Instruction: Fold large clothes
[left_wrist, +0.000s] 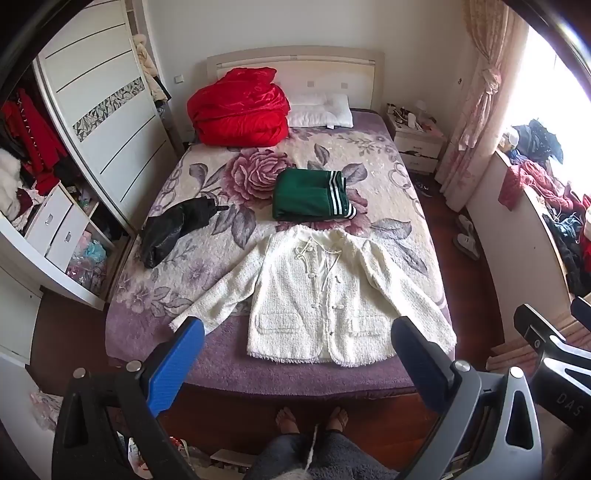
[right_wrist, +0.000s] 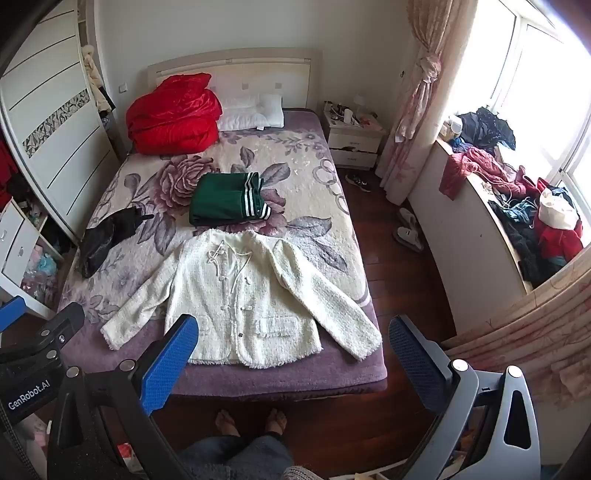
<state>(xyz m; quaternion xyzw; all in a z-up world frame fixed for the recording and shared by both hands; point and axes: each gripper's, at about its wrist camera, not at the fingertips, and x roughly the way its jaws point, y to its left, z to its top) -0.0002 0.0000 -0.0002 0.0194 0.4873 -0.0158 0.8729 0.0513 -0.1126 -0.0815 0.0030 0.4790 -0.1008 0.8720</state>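
A cream tweed jacket lies spread flat, front up, at the foot of the bed, its sleeves stretched out to both sides. Beyond it rests a folded green garment with white stripes. My left gripper hangs open above the jacket's hem, nothing between its blue pads. My right gripper is also open and empty, above the jacket's lower right part. Both stand clear of the cloth.
A black garment lies at the bed's left edge. A red quilt and white pillows sit at the headboard. Wardrobe left, nightstand and cluttered window ledge right. A person's bare feet stand below.
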